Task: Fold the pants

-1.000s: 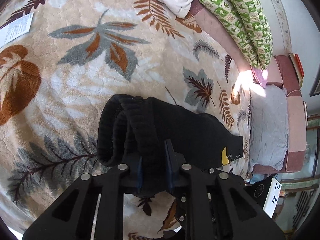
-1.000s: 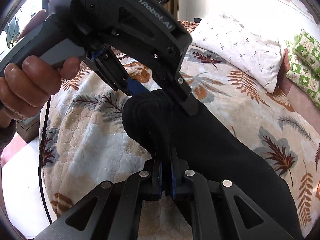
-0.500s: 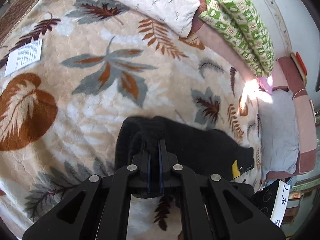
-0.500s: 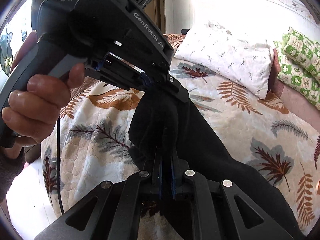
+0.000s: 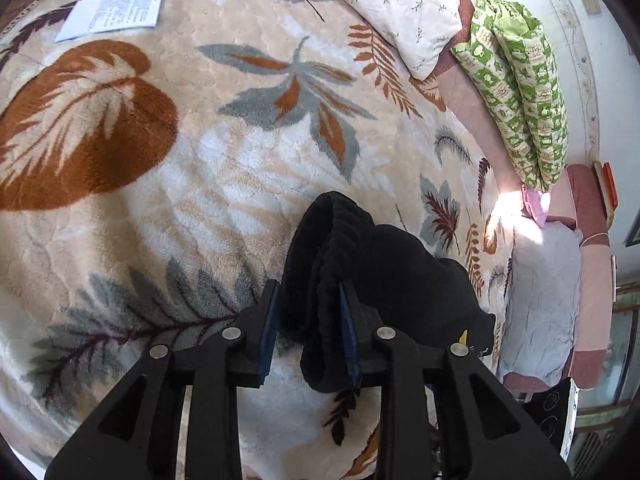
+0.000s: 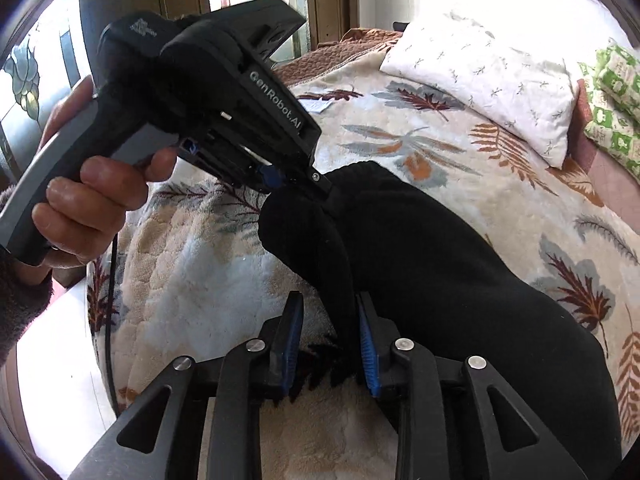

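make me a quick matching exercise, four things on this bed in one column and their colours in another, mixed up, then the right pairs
1. pants
2. folded quilt
3. pillow
4. paper sheet

A. white with small grey sprigs
B. black
C. white with printed text
D. green and cream squares

Pairs: 1-B, 2-D, 3-A, 4-C

Left gripper [image 5: 308, 332] spread wide, 2 blue-lined fingers [image 5: 267, 332] apart. Black pants [image 5: 384, 276] bunched between them, ribbed fold draped against right finger, gap on left side. Rest of pants trailing ahead-right over leaf-patterned blanket [image 5: 200, 168]. White paper sheet [image 5: 110, 16] far ahead-left. White pillow [image 5: 396, 8] far ahead, green patterned cushion [image 5: 524, 92] to its right. Grey pillow [image 5: 544, 300] right of gripper.
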Available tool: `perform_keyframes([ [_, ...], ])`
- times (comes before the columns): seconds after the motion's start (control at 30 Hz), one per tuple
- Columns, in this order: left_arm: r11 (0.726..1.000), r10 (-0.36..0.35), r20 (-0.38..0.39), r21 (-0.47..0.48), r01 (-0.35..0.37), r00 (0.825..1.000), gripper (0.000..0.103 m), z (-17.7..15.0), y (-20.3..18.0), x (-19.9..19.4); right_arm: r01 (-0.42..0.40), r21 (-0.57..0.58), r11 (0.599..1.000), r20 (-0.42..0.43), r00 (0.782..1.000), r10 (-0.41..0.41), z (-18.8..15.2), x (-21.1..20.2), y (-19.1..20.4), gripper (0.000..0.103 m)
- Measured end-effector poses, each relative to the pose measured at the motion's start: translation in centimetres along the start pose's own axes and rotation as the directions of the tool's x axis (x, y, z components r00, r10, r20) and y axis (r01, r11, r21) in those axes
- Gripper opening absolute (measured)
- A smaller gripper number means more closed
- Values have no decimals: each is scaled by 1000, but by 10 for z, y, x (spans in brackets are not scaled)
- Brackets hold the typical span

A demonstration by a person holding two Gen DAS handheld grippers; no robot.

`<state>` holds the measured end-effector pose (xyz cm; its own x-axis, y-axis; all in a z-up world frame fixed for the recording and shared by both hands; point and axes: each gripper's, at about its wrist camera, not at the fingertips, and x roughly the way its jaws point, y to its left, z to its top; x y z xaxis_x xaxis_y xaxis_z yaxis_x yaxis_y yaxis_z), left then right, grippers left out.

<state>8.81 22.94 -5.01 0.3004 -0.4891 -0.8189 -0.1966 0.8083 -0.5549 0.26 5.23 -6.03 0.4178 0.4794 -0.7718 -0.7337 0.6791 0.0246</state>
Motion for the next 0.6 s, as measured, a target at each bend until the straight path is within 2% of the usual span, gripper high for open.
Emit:
perform_keyframes([
  [0.17, 993, 115, 111, 8, -117, 987, 26, -19, -20, -30, -69, 181, 981, 97, 994, 52, -33, -65, -33, 40],
  [0.27, 993, 104, 135, 41, -110, 985, 31, -33, -47, -34, -61, 339, 939, 108, 994, 26, -70, -106, -77, 40],
  [0.33, 991, 92, 128, 84, -103, 987, 34, -41, -74, -26, -27, 449, 893, 114, 993, -27, -100, -137, -111, 40],
  [0.43, 979, 111, 97, 159, -126, 989, 34, -49, -117, -6, 57, 582, 811, 114, 982, -151, -147, -186, -162, 43],
  [0.53, 970, 135, 76, 191, -147, 988, 34, -46, -147, 11, 78, 705, 705, 129, 963, -235, -189, -229, -206, 46],
  [0.6, 971, 148, 70, 181, -159, 986, 34, -37, -157, 17, 91, 747, 659, 118, 956, -267, -207, -247, -229, 48],
])
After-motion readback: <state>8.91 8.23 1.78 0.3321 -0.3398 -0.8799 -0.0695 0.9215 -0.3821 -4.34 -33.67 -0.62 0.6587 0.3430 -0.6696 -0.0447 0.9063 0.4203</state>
